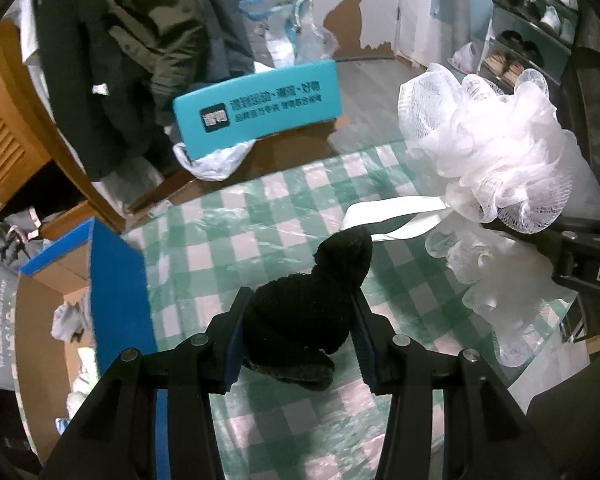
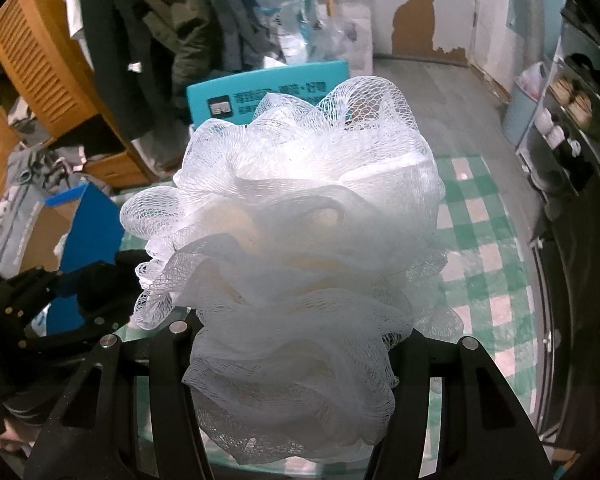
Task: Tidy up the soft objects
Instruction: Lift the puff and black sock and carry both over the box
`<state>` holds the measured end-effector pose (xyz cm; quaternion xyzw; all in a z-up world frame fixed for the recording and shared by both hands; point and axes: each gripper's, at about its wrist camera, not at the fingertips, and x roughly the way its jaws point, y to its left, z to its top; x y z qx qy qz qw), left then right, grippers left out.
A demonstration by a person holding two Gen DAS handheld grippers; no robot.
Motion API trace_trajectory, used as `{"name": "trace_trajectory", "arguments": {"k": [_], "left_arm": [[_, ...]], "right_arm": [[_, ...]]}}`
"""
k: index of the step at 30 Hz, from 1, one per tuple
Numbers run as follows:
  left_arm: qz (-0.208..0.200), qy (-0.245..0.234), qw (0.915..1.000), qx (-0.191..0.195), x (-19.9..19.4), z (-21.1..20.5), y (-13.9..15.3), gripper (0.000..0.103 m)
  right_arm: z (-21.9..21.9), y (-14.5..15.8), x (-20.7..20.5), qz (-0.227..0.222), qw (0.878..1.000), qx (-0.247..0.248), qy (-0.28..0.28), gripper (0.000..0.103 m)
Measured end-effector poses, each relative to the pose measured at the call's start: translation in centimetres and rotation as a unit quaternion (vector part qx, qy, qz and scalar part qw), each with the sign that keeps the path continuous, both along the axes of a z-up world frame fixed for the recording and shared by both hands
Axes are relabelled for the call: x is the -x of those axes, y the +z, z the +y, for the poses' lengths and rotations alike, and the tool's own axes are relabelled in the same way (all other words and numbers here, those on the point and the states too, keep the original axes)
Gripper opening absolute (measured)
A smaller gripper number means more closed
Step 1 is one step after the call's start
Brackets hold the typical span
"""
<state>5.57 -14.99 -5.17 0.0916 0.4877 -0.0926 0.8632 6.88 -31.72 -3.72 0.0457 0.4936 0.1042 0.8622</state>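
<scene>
Gripping a black knitted sock-like bundle point(image 1: 312, 312) with the left gripper point(image 1: 300, 320), jaws pinched against both its sides, the bundle sitting at about 6 o'clock in the left wrist view, right over the green-and-white checked table cover under clear plastic point(image 1: 228, 240). Can't tell if it's resting on the cover or lifted just off it.

Clamping a white mesh bath pouf point(image 2: 296, 216) in the right gripper point(image 2: 292, 360), jaws squeezed into the netting, held up above the table and filling the middle of the right wrist view. Showing up at 2 o'clock in the left view too, with its white ribbon loop point(image 1: 392, 216) dangling toward the black bundle's tip, just beside it.

Sitting at 9 o'clock off the table edge: an open blue-edged cardboard box point(image 1: 112, 280) with some pale stuff inside, probably the drop spot, though only guessing.

Progress-wise, looking like mid-task: both soft items grabbed, neither put away yet. Still needing a carry over to wherever they're going and a release for each.
</scene>
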Motion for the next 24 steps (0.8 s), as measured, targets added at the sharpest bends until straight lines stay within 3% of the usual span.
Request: {"name": "trace_trajectory", "arguments": {"k": [24], "left_arm": [[-0.034,0.05,0.9981,0.01,2.0,7.7,3.4,0.048]], "right_arm": [[7.4,2.8,-0.6,-0.021,0.998,-0.001,0.056,0.054]]}}
